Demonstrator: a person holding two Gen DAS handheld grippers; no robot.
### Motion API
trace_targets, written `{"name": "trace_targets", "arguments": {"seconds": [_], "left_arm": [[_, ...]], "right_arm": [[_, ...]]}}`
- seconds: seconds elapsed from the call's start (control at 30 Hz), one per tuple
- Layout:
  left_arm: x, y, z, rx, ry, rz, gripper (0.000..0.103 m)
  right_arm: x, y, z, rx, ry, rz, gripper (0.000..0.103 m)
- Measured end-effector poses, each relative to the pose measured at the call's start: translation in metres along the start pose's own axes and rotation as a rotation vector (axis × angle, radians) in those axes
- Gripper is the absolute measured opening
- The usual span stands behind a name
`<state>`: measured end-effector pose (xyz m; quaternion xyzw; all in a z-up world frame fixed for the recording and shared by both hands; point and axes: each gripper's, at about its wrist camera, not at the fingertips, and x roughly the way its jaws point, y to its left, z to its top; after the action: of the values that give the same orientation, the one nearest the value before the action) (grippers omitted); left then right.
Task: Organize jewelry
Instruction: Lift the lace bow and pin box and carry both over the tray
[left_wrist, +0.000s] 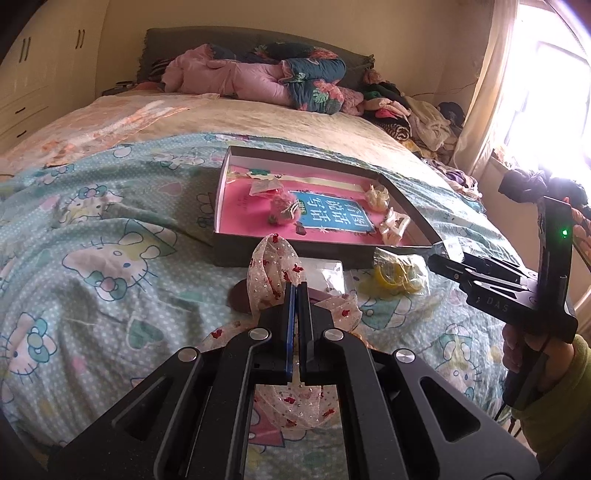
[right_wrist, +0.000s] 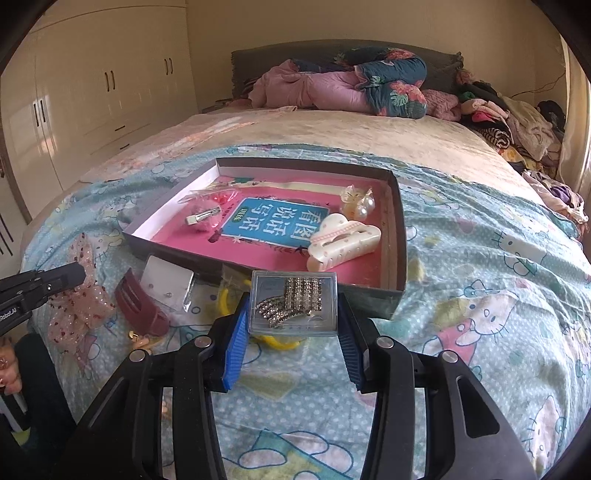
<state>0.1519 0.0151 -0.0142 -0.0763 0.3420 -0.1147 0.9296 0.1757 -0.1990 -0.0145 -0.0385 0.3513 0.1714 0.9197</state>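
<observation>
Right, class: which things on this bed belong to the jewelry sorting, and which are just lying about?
Part of the job:
- shallow box
- clear case of rhinestone pieces, clamped in the right gripper
- sheer bow, pinched in the left gripper
- white claw clip
- maroon clip
- yellow bands

Just lying about:
- pink quilt
- clothes pile
- wardrobe

Home bedroom: a bed with cartoon-cat sheet, rolled quilts at the far headboard, cream wardrobe on the left, clothes pile and curtained window far right.
</observation>
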Motion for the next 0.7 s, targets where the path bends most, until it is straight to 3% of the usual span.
{"name": "trace_targets", "arguments": {"seconds": [0.7], "left_arm": [[0.016,0.010,0.046,0.027,-0.045,0.013,0.000]], "right_arm": [[0.017,0.021,0.033,-0.022,-0.024,0.030,0.042]]}}
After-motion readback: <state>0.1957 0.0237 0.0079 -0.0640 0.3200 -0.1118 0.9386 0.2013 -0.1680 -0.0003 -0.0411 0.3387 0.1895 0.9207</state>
